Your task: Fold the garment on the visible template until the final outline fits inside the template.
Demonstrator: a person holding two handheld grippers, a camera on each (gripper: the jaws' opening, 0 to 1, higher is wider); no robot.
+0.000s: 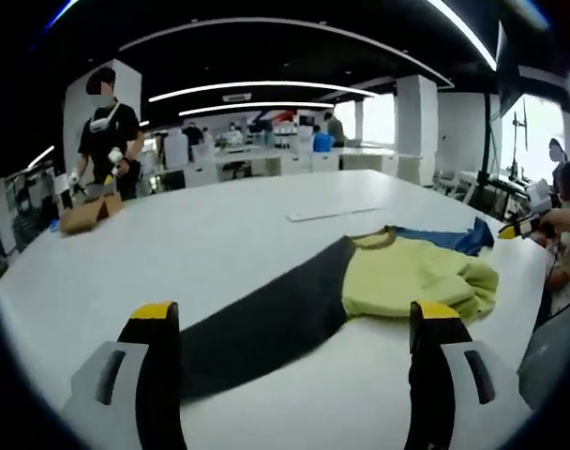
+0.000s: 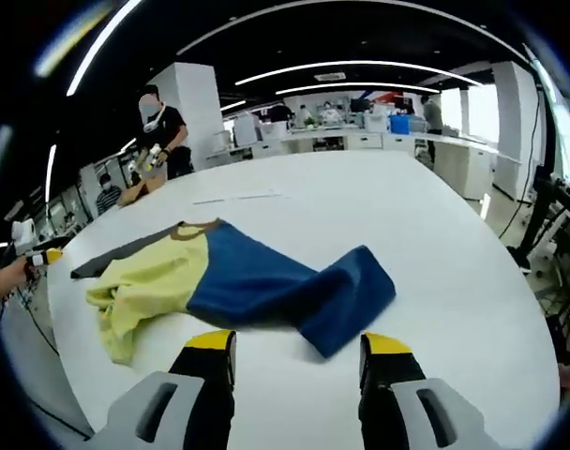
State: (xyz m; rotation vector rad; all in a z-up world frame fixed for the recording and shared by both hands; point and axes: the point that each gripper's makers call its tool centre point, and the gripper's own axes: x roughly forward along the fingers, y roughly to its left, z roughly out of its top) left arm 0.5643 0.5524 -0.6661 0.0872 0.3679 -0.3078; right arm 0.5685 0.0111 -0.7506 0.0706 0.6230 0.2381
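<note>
Garment (image 2: pixel 238 277) of yellow, blue and black panels lying crumpled at frame centre on the white bench (image 2: pixel 426 234), with left gripper (image 1: pixel 294 323) and right gripper (image 2: pixel 296 352) fingers released, grasping nothing.

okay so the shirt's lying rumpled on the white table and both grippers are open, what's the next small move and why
Probably lower the right gripper onto the blue sleeve just ahead of its open jaws and grip it. The garment lies bunched on the table, not yet folded flat, and the left gripper holds nothing.
</note>
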